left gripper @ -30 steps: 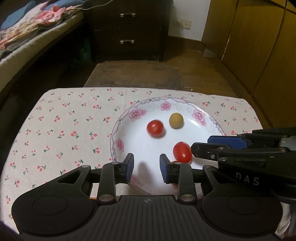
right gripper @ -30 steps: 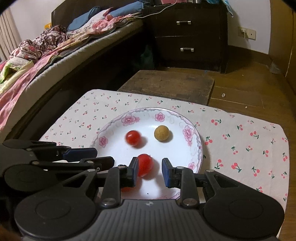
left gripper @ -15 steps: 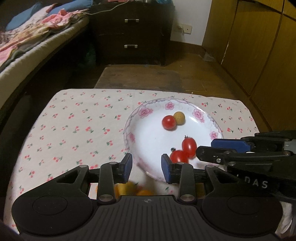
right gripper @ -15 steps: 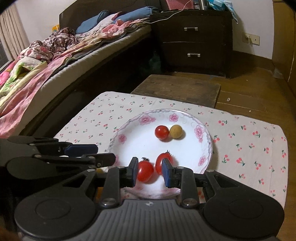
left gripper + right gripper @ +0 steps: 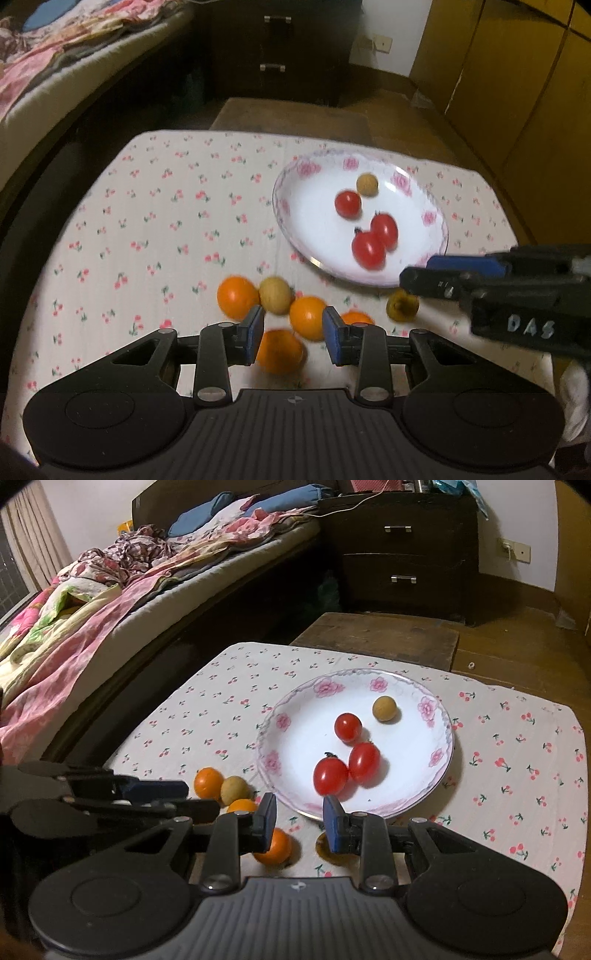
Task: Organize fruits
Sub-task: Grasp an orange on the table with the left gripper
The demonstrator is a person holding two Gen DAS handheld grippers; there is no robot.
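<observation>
A white floral plate (image 5: 432,221) (image 5: 439,746) holds three red cherry tomatoes (image 5: 369,248) (image 5: 330,775) and one tan longan (image 5: 367,184) (image 5: 384,708). On the cloth in front of it lie several small oranges (image 5: 237,297) (image 5: 208,782), a tan longan (image 5: 275,295) (image 5: 233,790) and a brownish fruit (image 5: 402,307). My left gripper (image 5: 293,330) is open and empty above the oranges; one orange (image 5: 280,351) lies below its jaws. My right gripper (image 5: 299,821) is open and empty at the plate's near rim, with an orange (image 5: 275,847) below it.
The table wears a cherry-print cloth (image 5: 147,229). A bed with bedding (image 5: 92,602) runs along the left. A dark dresser (image 5: 402,550) and a low wooden bench (image 5: 376,637) stand behind the table. Yellow cabinets (image 5: 517,92) are on the right.
Both grippers have pulled back and up from the plate. The oranges and loose fruit in front of the plate have come into view. A tomato now lies beside another on the plate.
</observation>
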